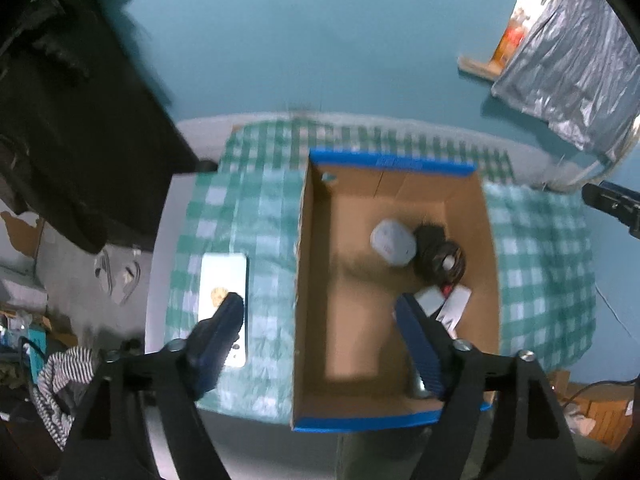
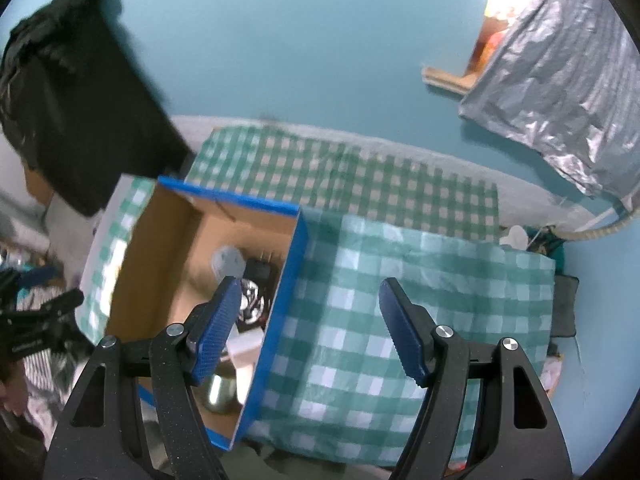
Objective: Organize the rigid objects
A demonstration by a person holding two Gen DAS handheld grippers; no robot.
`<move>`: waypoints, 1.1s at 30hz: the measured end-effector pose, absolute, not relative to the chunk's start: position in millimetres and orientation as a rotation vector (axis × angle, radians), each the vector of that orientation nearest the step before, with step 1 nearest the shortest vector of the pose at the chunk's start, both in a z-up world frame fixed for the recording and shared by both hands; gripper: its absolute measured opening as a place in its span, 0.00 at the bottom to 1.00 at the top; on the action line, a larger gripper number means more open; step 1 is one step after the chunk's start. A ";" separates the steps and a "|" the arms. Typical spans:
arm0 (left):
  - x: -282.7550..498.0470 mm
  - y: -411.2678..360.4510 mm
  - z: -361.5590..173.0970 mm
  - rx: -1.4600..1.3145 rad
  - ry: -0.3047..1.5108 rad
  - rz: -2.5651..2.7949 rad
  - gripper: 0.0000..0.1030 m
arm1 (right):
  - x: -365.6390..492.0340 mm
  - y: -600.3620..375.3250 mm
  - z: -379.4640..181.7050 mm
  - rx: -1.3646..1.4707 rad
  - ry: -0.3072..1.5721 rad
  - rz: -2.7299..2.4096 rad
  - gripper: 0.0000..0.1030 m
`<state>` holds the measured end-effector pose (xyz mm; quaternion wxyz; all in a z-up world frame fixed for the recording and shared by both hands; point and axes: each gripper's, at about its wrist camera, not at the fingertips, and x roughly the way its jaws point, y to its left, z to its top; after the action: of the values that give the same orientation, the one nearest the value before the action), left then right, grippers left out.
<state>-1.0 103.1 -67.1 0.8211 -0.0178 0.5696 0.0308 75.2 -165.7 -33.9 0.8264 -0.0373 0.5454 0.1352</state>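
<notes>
Both empty, wide-open, the left gripper (image 1: pixel 320 312) and right gripper (image 2: pixel 310 292) are flanking the stiff, slippery-looking white case (image 1: pixel 223 300) at lower left, best pinched across its long edges.

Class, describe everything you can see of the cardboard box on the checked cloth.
The cardboard box is open-topped and rectangular, plain brown inside with blue outer edges. It sits upright on the green-checked cloth. Inside lie a grey rounded object, dark coiled items and small white pieces, gathered toward one side.
</notes>
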 end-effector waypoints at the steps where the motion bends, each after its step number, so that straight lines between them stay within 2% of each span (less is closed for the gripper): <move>1: -0.9 100.8 -62.8 -0.028 1.195 0.067 0.80 | 74.0 -167.7 -30.8 -0.073 1.144 0.275 0.70; 4: -1.6 91.0 -48.9 0.012 1.140 0.061 0.81 | 68.0 -173.2 -22.5 -0.060 1.099 0.250 0.70; 7: -2.4 83.9 -39.6 0.015 1.117 0.041 0.87 | 62.2 -177.5 -17.3 -0.070 1.067 0.221 0.70; 20: -2.8 59.8 -13.5 0.066 1.038 0.015 0.89 | 36.0 -194.9 11.3 -0.081 0.927 0.127 0.70; 33: -11.1 58.6 -9.5 0.063 1.039 0.014 0.90 | 27.6 -195.9 12.4 -0.082 0.931 0.112 0.70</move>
<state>-11.1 58.6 -9.5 0.8676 0.0303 0.4964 0.0066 27.6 -195.9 12.4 0.8914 -0.0394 0.4483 0.0541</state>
